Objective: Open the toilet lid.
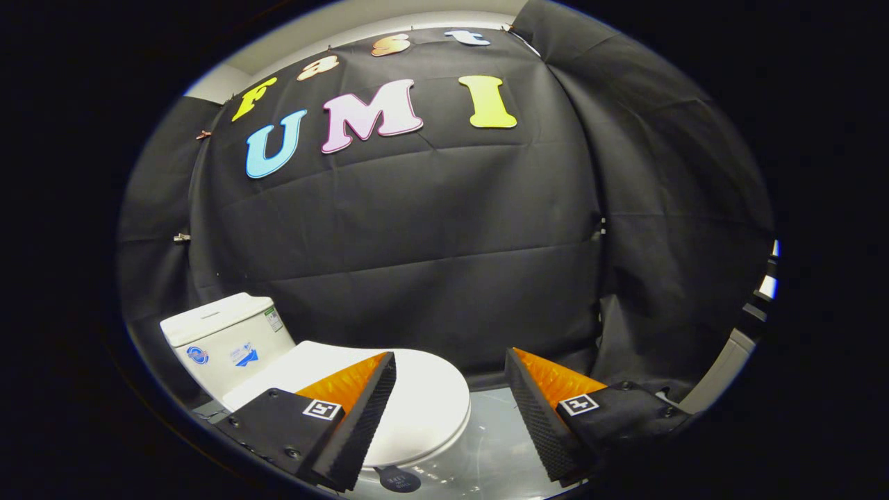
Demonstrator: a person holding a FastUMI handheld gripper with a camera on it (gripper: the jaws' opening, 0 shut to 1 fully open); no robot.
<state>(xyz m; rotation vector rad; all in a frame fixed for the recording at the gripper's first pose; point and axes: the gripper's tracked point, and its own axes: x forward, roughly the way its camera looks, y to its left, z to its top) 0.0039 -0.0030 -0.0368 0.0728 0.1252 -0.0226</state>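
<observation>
A white toilet stands low ahead of me, its lid [417,396] lying flat and closed over the bowl. The white tank [226,340] rises behind the lid, to its left. My gripper [450,371] is open, its fingers spread wide with nothing between them. The left finger [364,410] overlaps the lid's left half from above. The right finger [538,410] hovers past the lid's rounded front edge, over the floor. I cannot tell whether either finger touches the lid.
Black cloth walls [430,243] close the booth behind and to the right of the toilet. A shiny grey floor [486,444] lies beside the bowl. A small dark round disc [399,479] sits on the floor under the lid's front edge.
</observation>
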